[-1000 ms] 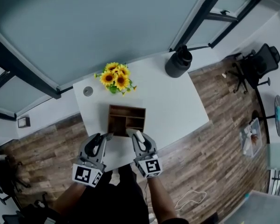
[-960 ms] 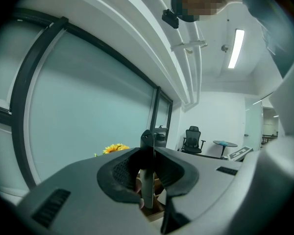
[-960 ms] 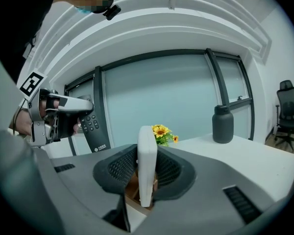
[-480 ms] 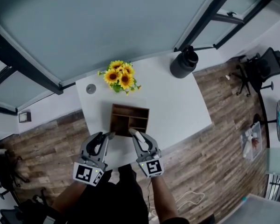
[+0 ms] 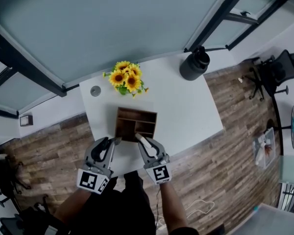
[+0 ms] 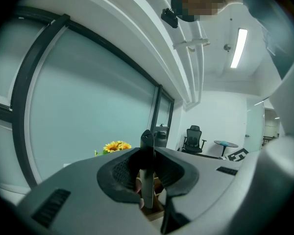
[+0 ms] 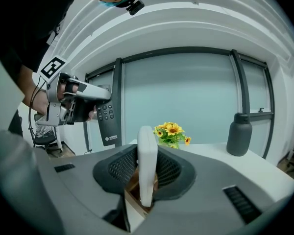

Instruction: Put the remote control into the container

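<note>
Left gripper [image 6: 147, 182] clamps a dark remote [image 6: 146, 153] edge-on, right gripper [image 7: 146, 180] a white remote [image 7: 147, 151]. Their jaws mostly hide the container [image 5: 136, 112], lower centre by the table [image 5: 186, 106] edge; bare room lies rightward.

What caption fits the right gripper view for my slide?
Right gripper clamps a white remote near the wooden container; left gripper holds a black remote, sunflowers behind.
</note>
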